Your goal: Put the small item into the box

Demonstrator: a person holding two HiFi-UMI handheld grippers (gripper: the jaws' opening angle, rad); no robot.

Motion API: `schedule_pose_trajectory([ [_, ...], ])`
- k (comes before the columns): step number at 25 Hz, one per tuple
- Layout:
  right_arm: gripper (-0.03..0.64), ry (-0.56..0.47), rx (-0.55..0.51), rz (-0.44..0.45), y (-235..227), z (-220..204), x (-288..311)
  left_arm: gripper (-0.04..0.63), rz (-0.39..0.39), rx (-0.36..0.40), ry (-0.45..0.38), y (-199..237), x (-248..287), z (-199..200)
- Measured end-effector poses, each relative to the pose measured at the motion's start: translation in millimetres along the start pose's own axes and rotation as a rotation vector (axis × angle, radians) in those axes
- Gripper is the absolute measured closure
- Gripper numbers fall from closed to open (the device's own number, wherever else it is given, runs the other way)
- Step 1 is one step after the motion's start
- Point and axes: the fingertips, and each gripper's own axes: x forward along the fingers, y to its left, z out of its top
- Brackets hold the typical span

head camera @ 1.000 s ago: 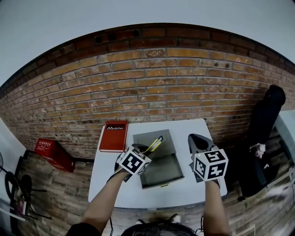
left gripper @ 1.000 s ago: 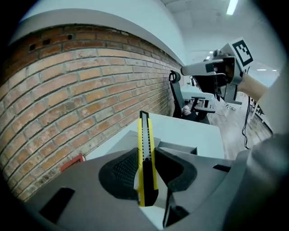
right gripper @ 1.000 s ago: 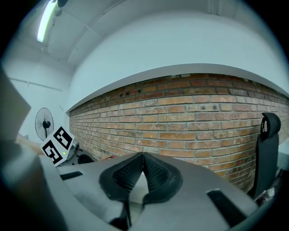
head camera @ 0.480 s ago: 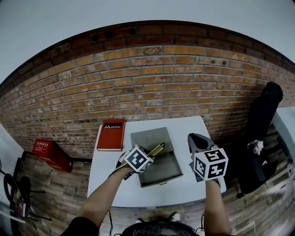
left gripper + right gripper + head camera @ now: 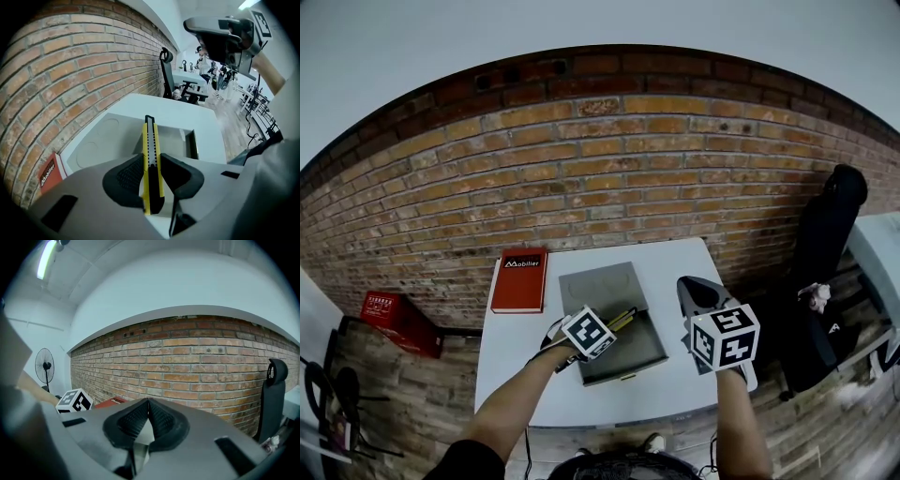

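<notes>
Yellow-and-black utility knife [image 5: 151,150] sits clamped between the 2 pads of the left tool [image 5: 151,164], held over the open grey box [image 5: 628,369] at the middle of the white desk [image 5: 675,267], tip aimed at the tray. Its lid [image 5: 595,286] lies flat behind. The right tool [image 5: 148,404] hovers at the desk's right edge, pads pressed together on nothing. A red book [image 5: 517,278] lies at the far left corner.

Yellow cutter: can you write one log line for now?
left tool: shut on yellow cutter | yellow cutter: above open grey box | right tool: shut, empty
</notes>
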Motion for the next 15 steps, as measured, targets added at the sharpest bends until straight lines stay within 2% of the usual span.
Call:
schedule_pose_trajectory([
  [15,0.597,0.026,0.010,-0.015,-1.9,-13.5,-5.3,0.465,-0.070,0.028,0.145,-14.2,31.3,-33.6],
])
